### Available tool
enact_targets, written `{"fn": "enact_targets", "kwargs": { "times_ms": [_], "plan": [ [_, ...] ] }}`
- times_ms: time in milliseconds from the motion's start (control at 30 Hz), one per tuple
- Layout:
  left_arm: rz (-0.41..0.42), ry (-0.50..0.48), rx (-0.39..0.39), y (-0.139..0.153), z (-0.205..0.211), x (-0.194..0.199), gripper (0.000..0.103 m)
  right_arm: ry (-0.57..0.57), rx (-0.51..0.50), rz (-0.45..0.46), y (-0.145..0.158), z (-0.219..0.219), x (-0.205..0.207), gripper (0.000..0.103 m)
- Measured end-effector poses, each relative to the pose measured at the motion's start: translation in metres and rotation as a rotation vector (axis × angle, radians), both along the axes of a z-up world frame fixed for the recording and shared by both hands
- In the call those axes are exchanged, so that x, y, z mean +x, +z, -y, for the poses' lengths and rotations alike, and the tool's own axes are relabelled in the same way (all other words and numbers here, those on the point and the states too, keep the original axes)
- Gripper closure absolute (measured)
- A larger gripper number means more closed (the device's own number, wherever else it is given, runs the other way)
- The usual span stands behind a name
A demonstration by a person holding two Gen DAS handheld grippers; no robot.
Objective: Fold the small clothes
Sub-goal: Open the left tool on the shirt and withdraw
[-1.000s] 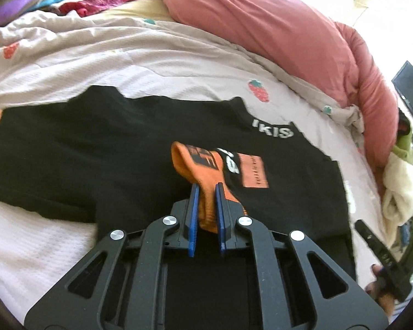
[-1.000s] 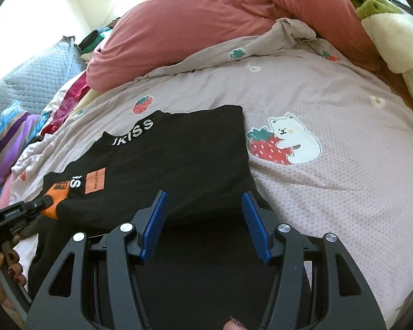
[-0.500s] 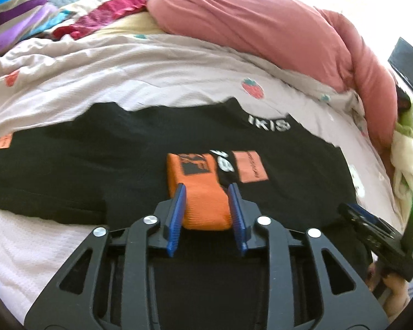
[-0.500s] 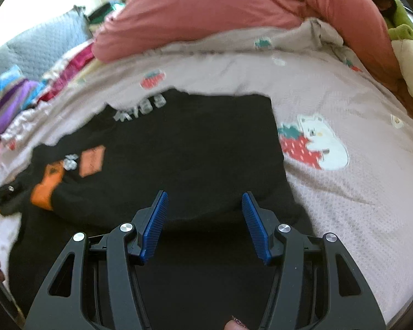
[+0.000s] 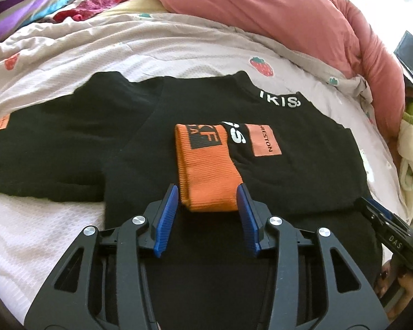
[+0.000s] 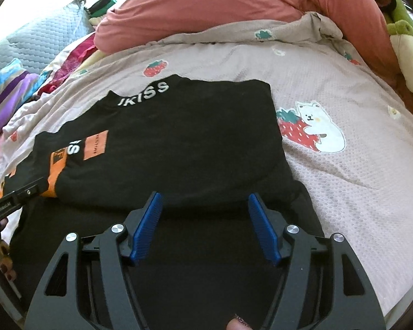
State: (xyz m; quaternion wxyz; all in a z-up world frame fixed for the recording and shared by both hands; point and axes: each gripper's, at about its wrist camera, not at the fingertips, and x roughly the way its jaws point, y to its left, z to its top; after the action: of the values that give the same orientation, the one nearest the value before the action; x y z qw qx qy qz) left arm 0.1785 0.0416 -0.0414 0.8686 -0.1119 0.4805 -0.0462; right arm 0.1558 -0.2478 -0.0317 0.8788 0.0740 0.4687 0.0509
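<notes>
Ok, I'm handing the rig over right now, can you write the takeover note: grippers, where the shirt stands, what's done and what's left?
Left gripper: open, jaws either side of the orange cuff, gripping nothing.
Right gripper: open, empty, over the near edge of the folded part.
Black long-sleeve shirt: flat on the strawberry-print bedspread, collar away from the grippers.
Done: one sleeve is folded across the chest, its orange cuff lying on top.
Left: the other sleeve lies spread out to the side; fold it in, then probably fold the body up from the hem.
</notes>
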Motion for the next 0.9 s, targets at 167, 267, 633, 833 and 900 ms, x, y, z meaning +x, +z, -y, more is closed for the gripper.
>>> {"fn": "enact_targets", "kwargs": {
  "times_ms": [167,267,633,833,900],
  "plan": [
    [0.038,0.020,0.002,0.015,-0.009,-0.015,0.047,0.000,0.028,0.043,0.016,-0.006,-0.008,0.014],
    [0.054,0.033,0.004,0.022,-0.015,-0.023,0.036,0.011,0.018,0.055,0.024,-0.013,-0.009,0.013],
    [0.097,0.105,0.021,0.040,-0.047,-0.046,0.013,0.091,0.021,0.103,0.047,-0.053,-0.017,0.005],
    [0.107,0.153,0.033,0.045,-0.071,-0.057,0.010,0.146,0.011,0.124,0.057,-0.081,-0.019,0.005],
    [0.109,0.173,0.042,0.046,-0.081,-0.061,0.010,0.162,0.008,0.130,0.061,-0.091,-0.020,0.005]
  ]
}}
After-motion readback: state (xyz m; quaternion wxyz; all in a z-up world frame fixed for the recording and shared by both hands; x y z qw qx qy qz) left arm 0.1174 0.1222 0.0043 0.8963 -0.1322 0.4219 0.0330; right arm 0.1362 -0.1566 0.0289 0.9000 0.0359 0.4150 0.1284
